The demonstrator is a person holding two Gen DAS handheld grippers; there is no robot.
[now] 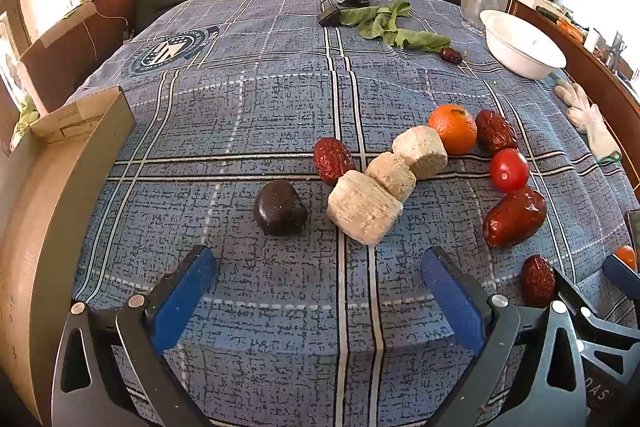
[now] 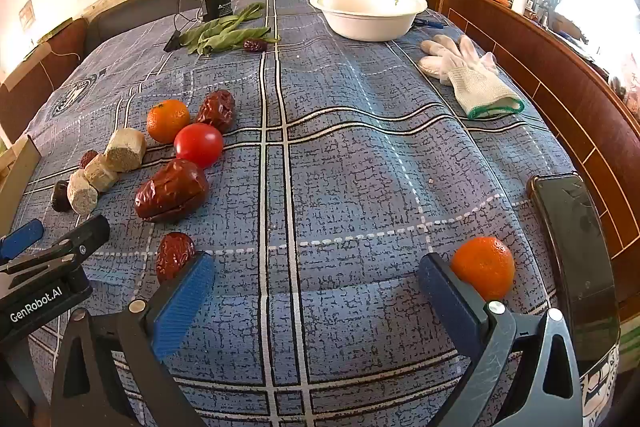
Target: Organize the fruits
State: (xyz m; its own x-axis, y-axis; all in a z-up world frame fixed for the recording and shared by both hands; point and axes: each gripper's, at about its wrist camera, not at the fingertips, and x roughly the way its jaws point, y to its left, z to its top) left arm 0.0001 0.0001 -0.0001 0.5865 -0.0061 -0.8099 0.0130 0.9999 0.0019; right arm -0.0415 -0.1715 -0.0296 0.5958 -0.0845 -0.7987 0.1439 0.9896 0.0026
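Fruits lie on a blue plaid cloth: a mandarin (image 1: pixel 453 130), a tomato (image 1: pixel 509 169), several red dates, the largest one (image 1: pixel 514 215), and a dark round fruit (image 1: pixel 281 208). Three beige cylinder pieces (image 1: pixel 365 207) sit among them. My left gripper (image 1: pixel 318 291) hovers open over bare cloth, short of the dark fruit. My right gripper (image 2: pixel 316 291) is open too; a second mandarin (image 2: pixel 484 267) sits just outside its right finger, a small date (image 2: pixel 174 254) just outside its left one. The tomato (image 2: pixel 199 145) and large date (image 2: pixel 172 190) lie ahead to the left. A white bowl (image 2: pixel 368 11) stands at the far side.
A cardboard box (image 1: pixel 48 187) stands at the left edge. Green leaves (image 2: pixel 224 35), a black device (image 2: pixel 216 9) and a lone date (image 2: pixel 256 45) lie at the back. White gloves (image 2: pixel 468 75) and a phone (image 2: pixel 576 251) lie at the right, beside a wooden rail.
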